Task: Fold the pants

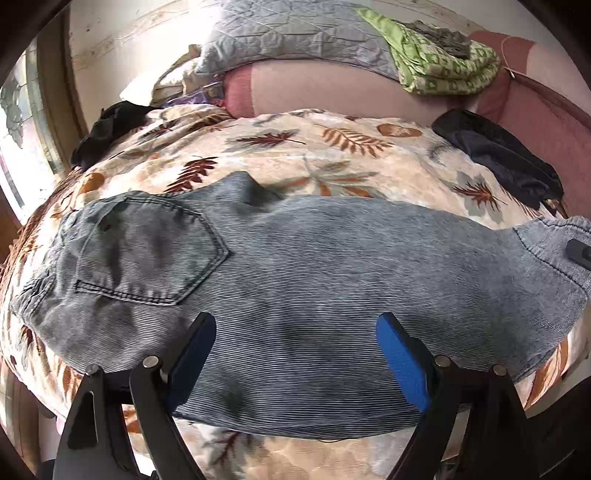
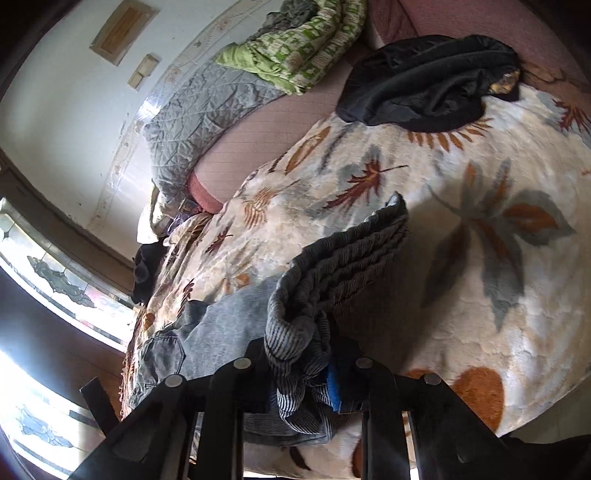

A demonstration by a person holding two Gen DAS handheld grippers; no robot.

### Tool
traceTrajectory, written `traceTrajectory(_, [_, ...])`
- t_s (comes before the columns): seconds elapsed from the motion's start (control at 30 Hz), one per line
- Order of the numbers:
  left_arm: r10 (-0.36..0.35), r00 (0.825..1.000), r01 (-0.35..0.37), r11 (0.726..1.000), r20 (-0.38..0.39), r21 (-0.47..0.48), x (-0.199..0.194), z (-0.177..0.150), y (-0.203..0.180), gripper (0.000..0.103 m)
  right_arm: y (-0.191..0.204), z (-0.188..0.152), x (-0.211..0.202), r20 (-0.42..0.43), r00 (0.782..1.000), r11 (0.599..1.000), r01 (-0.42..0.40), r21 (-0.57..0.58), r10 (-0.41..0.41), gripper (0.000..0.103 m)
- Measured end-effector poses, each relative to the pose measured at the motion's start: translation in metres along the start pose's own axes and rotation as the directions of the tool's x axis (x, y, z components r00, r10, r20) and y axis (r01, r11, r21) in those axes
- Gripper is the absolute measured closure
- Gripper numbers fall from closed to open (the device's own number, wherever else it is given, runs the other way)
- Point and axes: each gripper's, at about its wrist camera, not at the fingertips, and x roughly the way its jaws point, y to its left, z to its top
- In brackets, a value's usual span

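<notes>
Grey-blue striped denim pants [image 1: 295, 254] lie flat across a leaf-patterned blanket [image 1: 332, 158], back pocket [image 1: 147, 251] to the left. My left gripper [image 1: 295, 328] hovers open just above the pants' near edge, its blue pads wide apart and empty. My right gripper [image 2: 306, 365] is shut on the leg end of the pants [image 2: 332, 273], which is lifted and bunched between its fingers. In the left wrist view the right gripper's tip [image 1: 580, 251] shows at the far right on the leg end.
A black garment [image 1: 498, 158] lies on the blanket at the right and another [image 1: 103, 133] at the left. A grey quilt [image 1: 288, 33] and a green patterned cloth [image 1: 443, 59] lie at the back. A window [image 2: 55, 280] is on the left.
</notes>
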Motion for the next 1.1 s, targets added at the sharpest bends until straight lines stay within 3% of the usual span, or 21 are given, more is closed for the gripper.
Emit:
traceTrajectory(0.27, [0.104, 0.993, -0.094, 0.984, 0.060, -0.153, -0.020, 0.001, 0.072, 0.014, 0.116, -0.028, 0.048, -0.135, 0.988, 0.973, -0.105, -0.205, 0.078, 0.081])
traceTrajectory(0.43, [0.227, 0.969, -0.194, 0.943, 0.098, -0.270, -0.036, -0.005, 0.118, 0.014, 0.163, -0.070, 0.102, -0.300, 0.950, 0.952, -0.170, -0.254, 0.090, 0.077])
traceTrajectory(0.5, [0.276, 0.956, -0.233, 0.923, 0.103, -0.306, -0.040, -0.008, 0.131, 0.014, 0.172, -0.085, 0.122, -0.373, 0.922, 0.947, -0.206, -0.245, 0.104, 0.060])
traceTrajectory(0.53, [0.291, 0.952, -0.246, 0.915, 0.100, -0.320, -0.041, -0.009, 0.137, 0.014, 0.173, -0.090, 0.128, -0.399, 0.909, 0.948, -0.223, -0.228, 0.118, 0.046])
traceTrajectory(0.63, [0.266, 0.960, -0.222, 0.915, 0.091, -0.336, -0.039, -0.011, 0.142, 0.014, 0.166, -0.091, 0.124, -0.398, 0.898, 0.944, -0.275, -0.183, 0.185, 0.044])
traceTrajectory(0.8, [0.170, 0.979, -0.139, 0.961, 0.115, -0.238, -0.035, -0.007, 0.108, 0.014, 0.139, -0.063, 0.101, -0.279, 0.949, 0.958, -0.206, -0.198, 0.146, 0.044])
traceTrajectory(0.93, [0.081, 0.991, -0.069, 0.990, 0.107, -0.119, -0.026, -0.002, 0.066, 0.014, 0.122, -0.046, 0.114, -0.248, 0.967, 0.971, -0.110, -0.214, 0.055, 0.063])
traceTrajectory(1.03, [0.059, 0.995, -0.056, 0.997, 0.078, -0.046, -0.015, -0.002, 0.043, 0.014, 0.108, -0.042, 0.139, -0.277, 0.961, 0.977, -0.062, -0.205, 0.003, 0.063])
traceTrajectory(1.1, [0.052, 0.999, -0.052, 0.999, 0.002, 0.004, 0.002, -0.005, 0.032, 0.014, 0.096, -0.045, 0.154, -0.317, 0.948, 0.982, -0.047, -0.182, -0.014, 0.064])
